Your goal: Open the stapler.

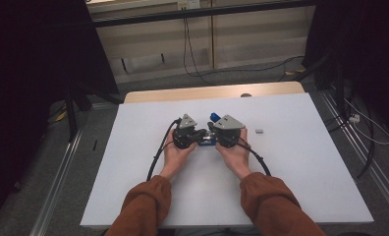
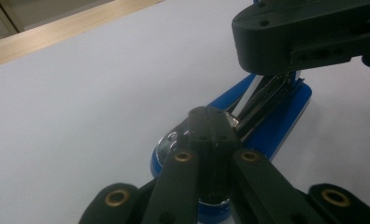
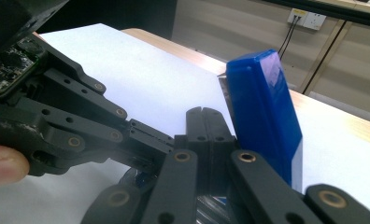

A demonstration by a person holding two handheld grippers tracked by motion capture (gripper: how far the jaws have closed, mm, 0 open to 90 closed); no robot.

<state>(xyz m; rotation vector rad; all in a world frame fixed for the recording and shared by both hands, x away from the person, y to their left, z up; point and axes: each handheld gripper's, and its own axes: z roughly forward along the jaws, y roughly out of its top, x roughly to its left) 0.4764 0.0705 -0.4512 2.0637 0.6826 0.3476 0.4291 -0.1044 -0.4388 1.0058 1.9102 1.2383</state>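
A blue stapler (image 1: 209, 142) lies open at the middle of the white table (image 1: 291, 172), its blue lid (image 3: 262, 107) tilted up. My left gripper (image 1: 202, 136) comes in from the left. In the left gripper view its jaws are together, with the tips (image 2: 210, 112) resting over the stapler's metal track (image 2: 267, 100) and blue base (image 2: 281, 126). My right gripper (image 1: 214, 137) comes in from the right and meets it nose to nose. Those jaws (image 3: 202, 112) are also together, just left of the raised lid. I see nothing pinched between either pair.
A small grey block (image 1: 259, 131) lies on the table to the right of the hands. A wooden strip (image 1: 207, 92) runs along the far edge. Black cables (image 1: 158, 155) trail back from both grippers. Metal rails (image 1: 60, 172) and loose wires flank the table on the floor.
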